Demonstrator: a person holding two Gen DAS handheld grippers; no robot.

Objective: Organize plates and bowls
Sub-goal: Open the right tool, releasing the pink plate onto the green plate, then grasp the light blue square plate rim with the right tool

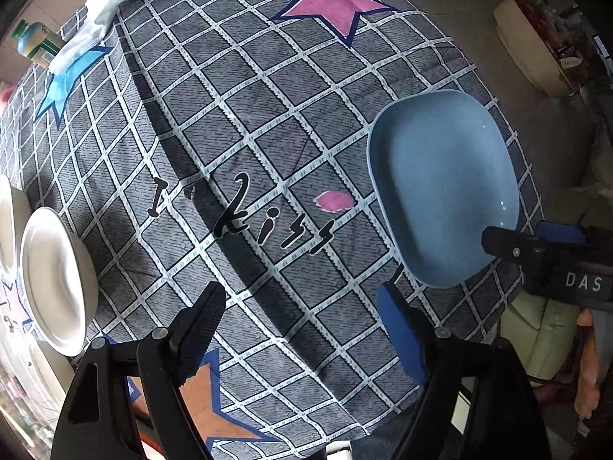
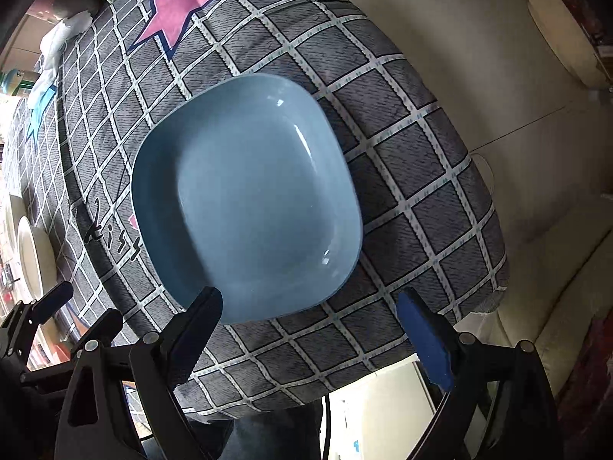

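A blue square plate [image 1: 440, 188] [image 2: 249, 203] lies flat on the grey checked tablecloth [image 1: 237, 122], near the table's right edge. My right gripper [image 2: 308, 301] hangs open over the plate's near rim, its pads clear of it; it also shows at the right of the left wrist view [image 1: 525, 235]. Over the cloth's middle, by the word "kiss", my left gripper [image 1: 300, 299] stands open with nothing between its fingers. It appears at the far left of the right wrist view [image 2: 82, 306]. White round plates [image 1: 57, 280] [image 2: 34, 260] lie at the table's left edge.
A green-capped bottle [image 1: 34, 42] and a white cloth [image 1: 115, 0] sit at the table's far left corner. The table edge drops off just right of the blue plate. A cream sofa [image 2: 536, 268] stands beyond that edge. A hand [image 1: 586, 364] holds the right gripper.
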